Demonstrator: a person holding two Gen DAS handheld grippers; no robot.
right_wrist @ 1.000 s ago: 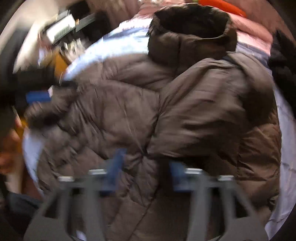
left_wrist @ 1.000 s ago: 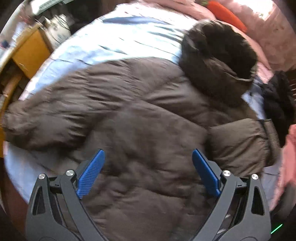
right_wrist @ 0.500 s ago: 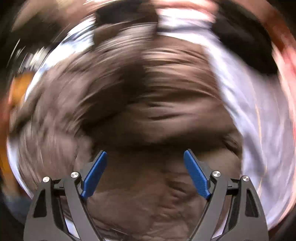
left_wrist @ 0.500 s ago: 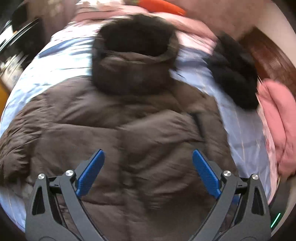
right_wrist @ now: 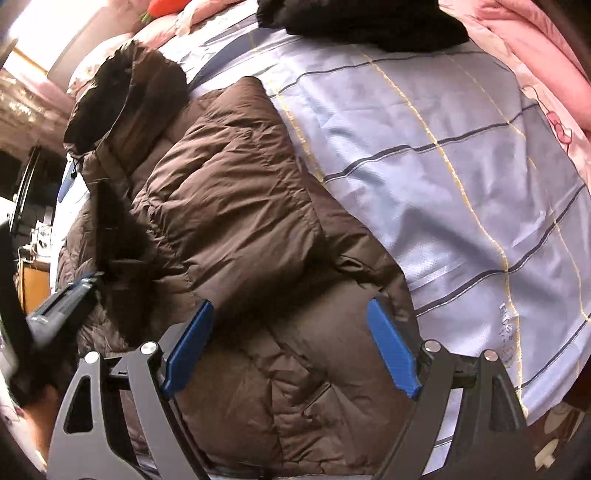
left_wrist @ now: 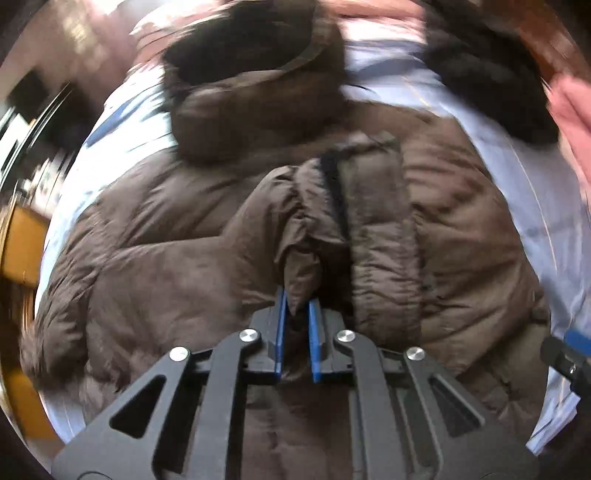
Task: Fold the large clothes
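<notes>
Two grippers work over one large brown quilted puffer jacket with a dark fur-trimmed hood (left_wrist: 147,273), which lies spread across a bed covered by a pale blue sheet with dark and yellow check lines (right_wrist: 443,155). The left gripper (left_wrist: 295,314) has its blue-padded jaws clenched on a bunched fold of the jacket's fabric near the middle of the garment, and the fold rises up between the pads. Just beside that fold, a sleeve or front panel of the jacket lies folded inward over the body.

The right gripper (right_wrist: 291,347) hovers over the lower part of the jacket (right_wrist: 236,192) near its right edge, with its jaws spread wide and nothing between them. Its blue pads frame a stretch of brown fabric, and I cannot tell whether they touch it. In the right wrist view the left gripper (right_wrist: 70,291) shows at the left edge, blurred, against a dark raised part of the jacket.

The hood (right_wrist: 122,96) lies at the far end of the jacket, pointing toward the head of the bed. A black fuzzy garment (right_wrist: 362,18) sits on the sheet beyond the jacket, well apart from it. A pink quilt with a printed pattern (right_wrist: 535,55) runs along the right side of the bed. An orange item (right_wrist: 166,5) lies at the far end. A yellow wooden cabinet (left_wrist: 22,243) stands beside the bed on the left.
</notes>
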